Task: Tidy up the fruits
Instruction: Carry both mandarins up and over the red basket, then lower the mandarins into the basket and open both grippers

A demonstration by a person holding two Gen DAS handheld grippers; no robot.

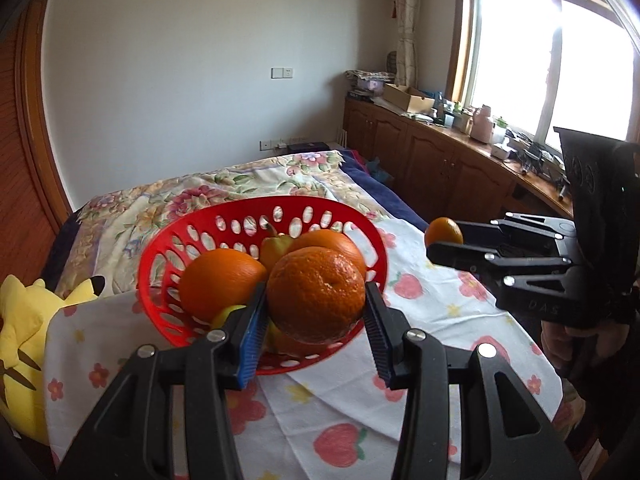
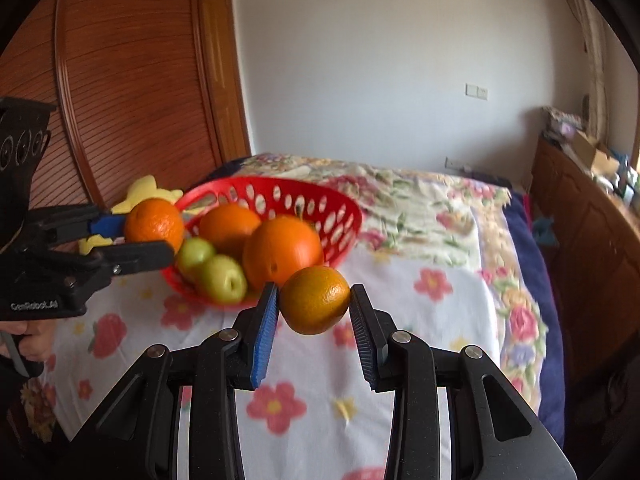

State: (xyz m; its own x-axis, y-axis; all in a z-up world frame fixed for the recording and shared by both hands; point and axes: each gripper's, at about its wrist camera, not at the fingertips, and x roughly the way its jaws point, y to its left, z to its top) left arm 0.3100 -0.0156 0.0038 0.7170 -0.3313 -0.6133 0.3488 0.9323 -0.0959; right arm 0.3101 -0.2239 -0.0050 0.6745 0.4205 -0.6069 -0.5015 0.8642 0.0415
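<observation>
A red perforated basket (image 1: 248, 216) (image 2: 280, 188) sits on a flowered cloth over a bed. It holds two oranges (image 1: 222, 280) (image 2: 282, 250), a yellowish pear (image 1: 276, 248) and green fruits (image 2: 222, 280). My left gripper (image 1: 316, 296) (image 2: 150, 236) is shut on a large orange (image 1: 316, 294) (image 2: 154, 220), held in the air by the basket's near left side. My right gripper (image 2: 315, 304) (image 1: 440, 236) is shut on a smaller orange (image 2: 315, 300) (image 1: 444, 232), held above the cloth to the right of the basket.
A yellow plush toy (image 1: 24, 320) (image 2: 148, 192) lies left of the basket. A wooden cabinet (image 1: 440, 160) with clutter runs under the window on the right. A wooden wardrobe (image 2: 132, 80) stands at the left. A hand (image 2: 28, 340) grips the left tool's handle.
</observation>
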